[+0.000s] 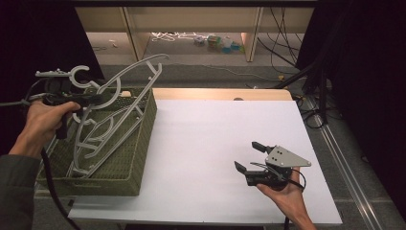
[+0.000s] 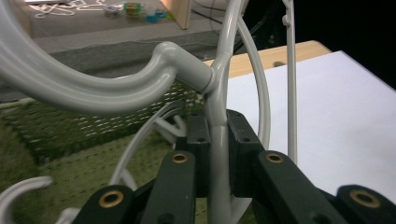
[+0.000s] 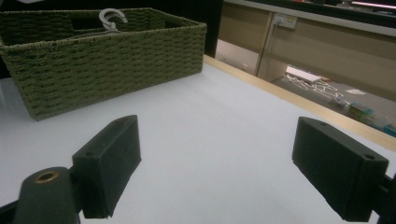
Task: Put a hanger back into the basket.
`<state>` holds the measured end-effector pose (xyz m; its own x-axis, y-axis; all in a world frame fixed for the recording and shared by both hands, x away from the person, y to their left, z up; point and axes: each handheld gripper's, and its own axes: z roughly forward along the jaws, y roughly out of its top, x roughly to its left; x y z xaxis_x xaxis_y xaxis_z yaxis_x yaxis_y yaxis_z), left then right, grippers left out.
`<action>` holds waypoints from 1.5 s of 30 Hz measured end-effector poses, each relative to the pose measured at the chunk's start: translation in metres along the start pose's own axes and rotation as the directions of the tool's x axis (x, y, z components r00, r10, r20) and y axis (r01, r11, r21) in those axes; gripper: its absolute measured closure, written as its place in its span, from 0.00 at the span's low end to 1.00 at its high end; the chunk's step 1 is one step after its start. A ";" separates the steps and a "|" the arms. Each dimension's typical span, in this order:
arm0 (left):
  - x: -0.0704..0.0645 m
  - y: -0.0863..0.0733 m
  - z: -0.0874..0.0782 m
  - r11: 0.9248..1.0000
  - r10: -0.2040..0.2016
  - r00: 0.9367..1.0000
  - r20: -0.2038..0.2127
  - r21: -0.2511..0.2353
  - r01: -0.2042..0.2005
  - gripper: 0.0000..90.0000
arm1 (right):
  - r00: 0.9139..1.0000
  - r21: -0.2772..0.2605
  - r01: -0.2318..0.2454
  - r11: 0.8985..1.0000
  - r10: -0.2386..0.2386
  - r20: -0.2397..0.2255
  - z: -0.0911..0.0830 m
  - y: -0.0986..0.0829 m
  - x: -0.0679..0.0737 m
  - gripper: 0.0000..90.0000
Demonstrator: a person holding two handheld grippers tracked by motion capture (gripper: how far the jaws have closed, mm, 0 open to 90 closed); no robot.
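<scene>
While the left claw (image 2: pixel 217 154) pinches a grey hanger (image 1: pixel 125 79) by its neck above the basket (image 1: pixel 139 158) — long axis slanting up-right — the right claw (image 1: pixel 250 155) waits wide apart over the counter (image 1: pixel 201 139).

The hanger (image 2: pixel 219 93) is looking like smooth, glossy grey plastic; the basket (image 1: pixel 139 143) is showing rough woven green fibre; the table (image 1: pixel 215 143) is looking matt white.

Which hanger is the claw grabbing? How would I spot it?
Find the green woven basket at the table's left edge, with pale grey hangers lying inside. The one you want is the hanger sticking up above the rim. The left claw pinches it just below its hook.
</scene>
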<state>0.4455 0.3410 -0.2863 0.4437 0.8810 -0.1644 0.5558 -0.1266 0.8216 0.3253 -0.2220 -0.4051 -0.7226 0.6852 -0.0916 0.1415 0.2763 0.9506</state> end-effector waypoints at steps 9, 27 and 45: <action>0.022 -0.013 0.001 0.999 -0.015 0.999 -0.051 0.029 0.016 0.91 | 1.000 0.010 -0.006 1.000 0.006 -0.002 0.001 -0.001 0.000 0.18; 0.051 -0.033 0.007 0.998 0.033 0.990 -0.139 0.059 -0.025 0.91 | 1.000 0.038 0.000 0.999 0.001 -0.008 0.001 -0.001 0.000 0.18; 0.063 -0.055 0.014 0.988 0.082 0.984 -0.156 0.141 -0.060 0.90 | 1.000 0.020 -0.004 1.000 0.004 -0.019 0.004 -0.003 0.000 0.18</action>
<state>0.4529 0.3971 -0.3490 0.3727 0.9279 -0.0092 0.6219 -0.2424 0.7447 0.3274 -0.2204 -0.4093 -0.7347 0.6734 -0.0823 0.1576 0.2873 0.9448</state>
